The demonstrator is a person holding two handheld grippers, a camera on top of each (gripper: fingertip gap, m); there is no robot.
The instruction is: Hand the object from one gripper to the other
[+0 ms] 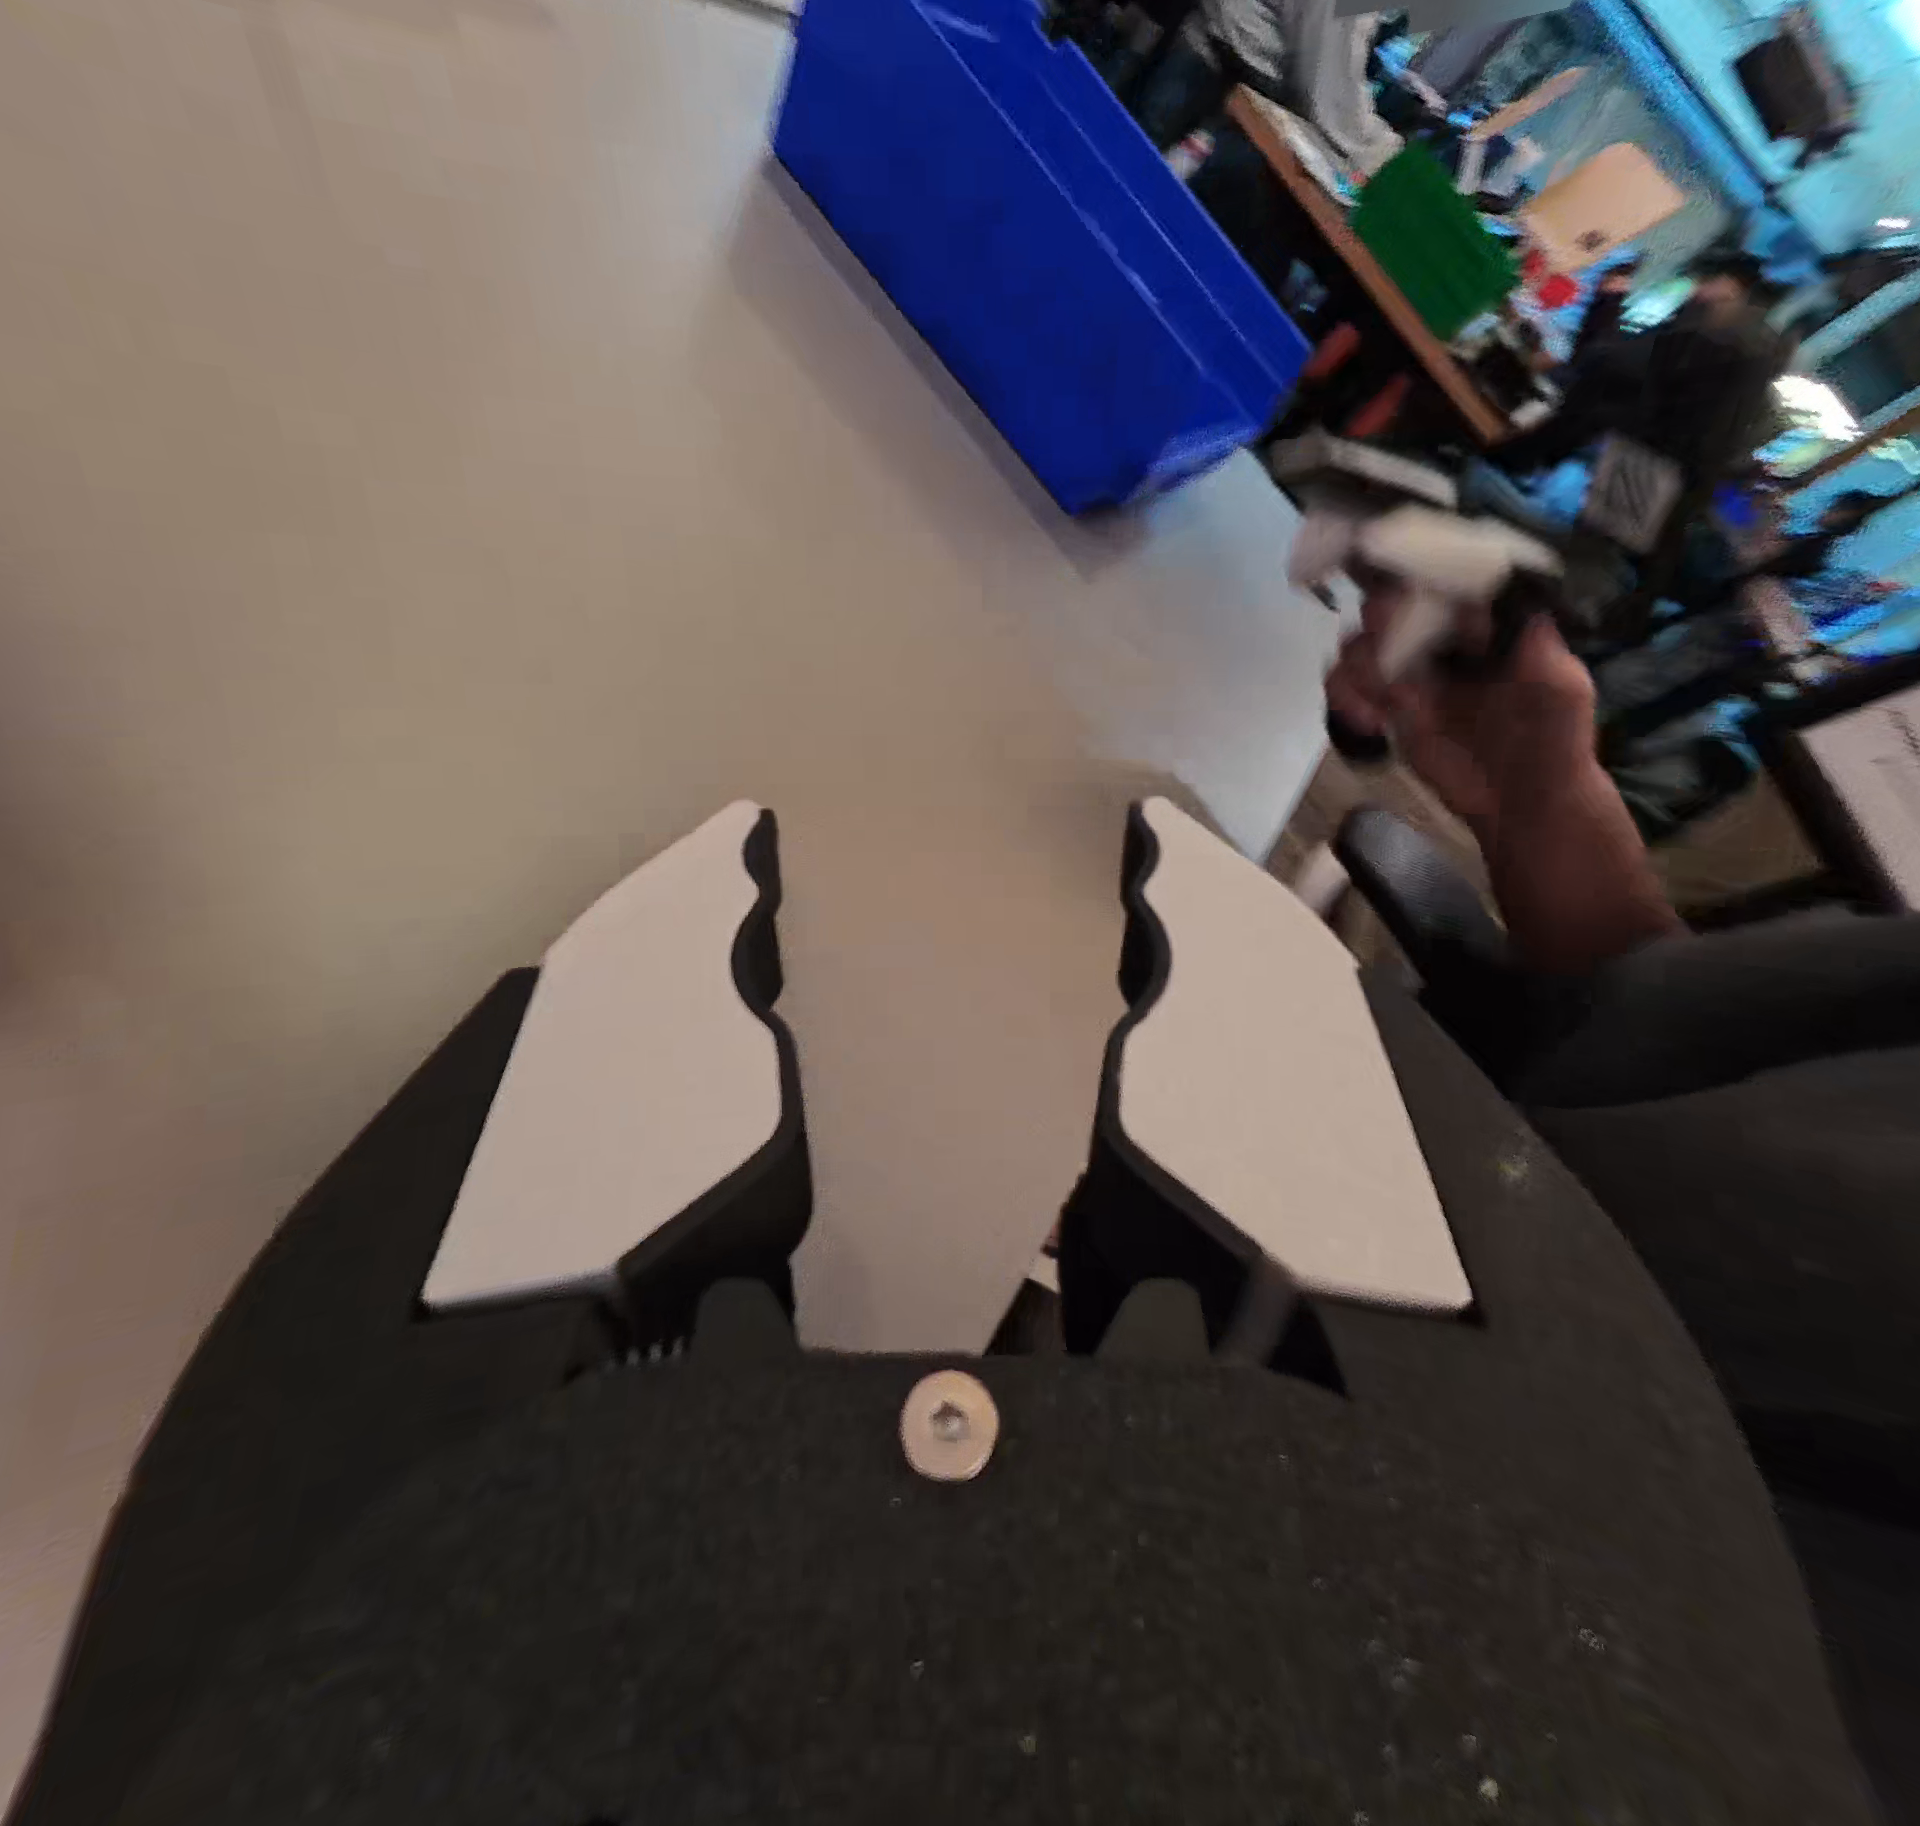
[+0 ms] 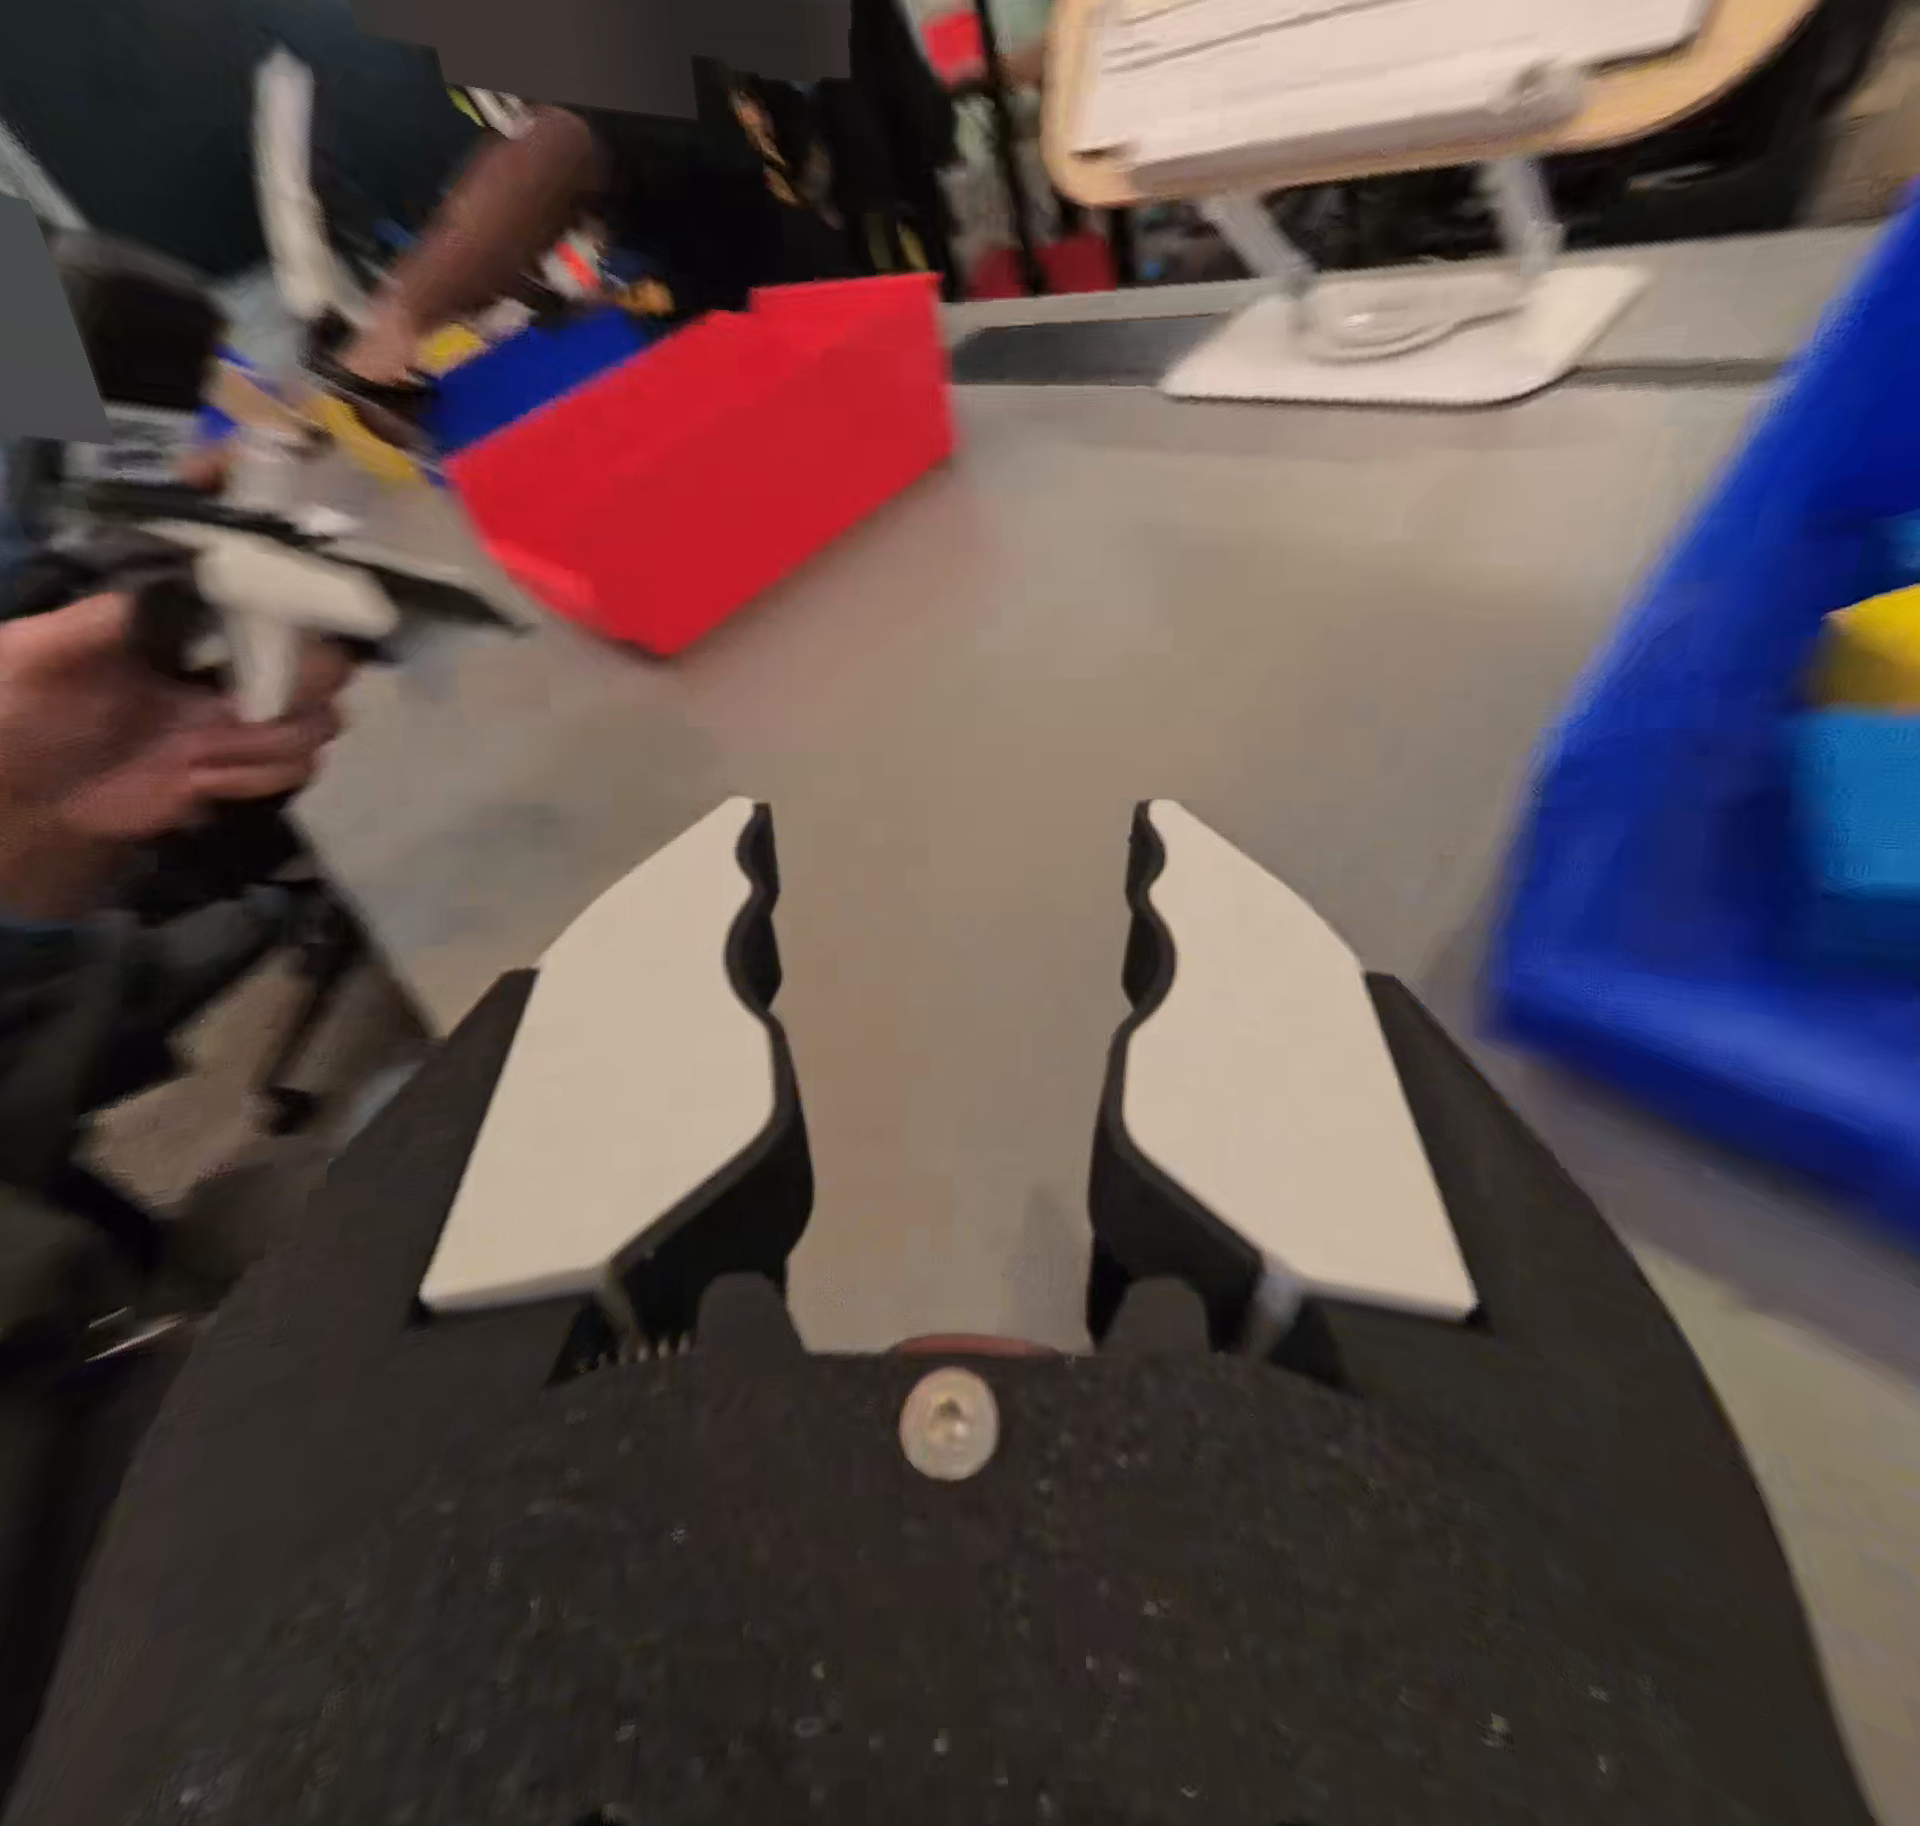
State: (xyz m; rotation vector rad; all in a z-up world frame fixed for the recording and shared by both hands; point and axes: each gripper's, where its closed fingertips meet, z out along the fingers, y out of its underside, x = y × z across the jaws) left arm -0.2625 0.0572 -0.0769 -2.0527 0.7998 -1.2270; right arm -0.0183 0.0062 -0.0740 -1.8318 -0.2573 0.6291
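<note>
Both the left hand-held gripper [image 1: 951,826] and the right hand-held gripper [image 2: 951,820] gape wide and empty above the bench [image 2: 1091,613]; no object picked yet, so a grasp comes first.

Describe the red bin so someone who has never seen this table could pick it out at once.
Start from the grey table in the right wrist view and look to its far left part, beyond the open right gripper. There sits the red bin, an open-topped plastic box. A blue bin stands just behind it and another blue bin at the right edge; only this one is red.
</note>
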